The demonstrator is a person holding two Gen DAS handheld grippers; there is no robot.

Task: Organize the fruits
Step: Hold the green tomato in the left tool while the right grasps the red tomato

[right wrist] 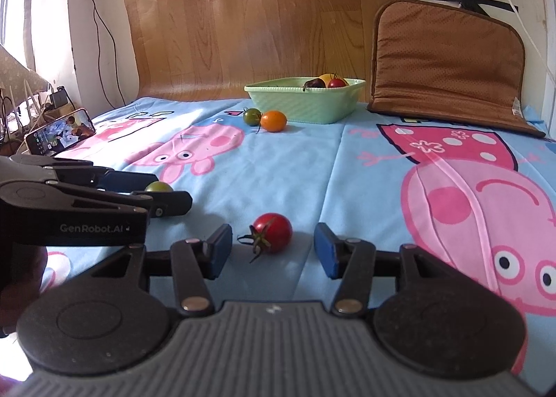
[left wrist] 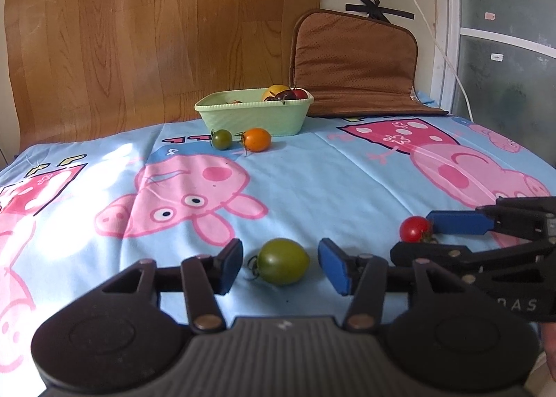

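the cloth (left wrist: 312,167) is light blue with a pink cartoon-pig pattern. a green tomato (left wrist: 284,261) lies at 6 o'clock in the left wrist view, a red tomato (left wrist: 415,228) at 4 o'clock. toward 12 o'clock sit a dark green tomato (left wrist: 221,139), an orange tomato (left wrist: 256,139) and a pale mint basket (left wrist: 253,115) holding yellow, dark and red fruit. the cushion (left wrist: 354,67) is brown, the backboard (left wrist: 156,32) wood-grained. both grippers are black with blue pads (left wrist: 333,266).

A blue cartoon-pig sheet (left wrist: 312,167) covers the surface, a brown cushion (right wrist: 448,63) leans against the wall beside a wood-grain panel (left wrist: 166,22), and a phone (right wrist: 60,136) stands propped at the sheet's left edge.
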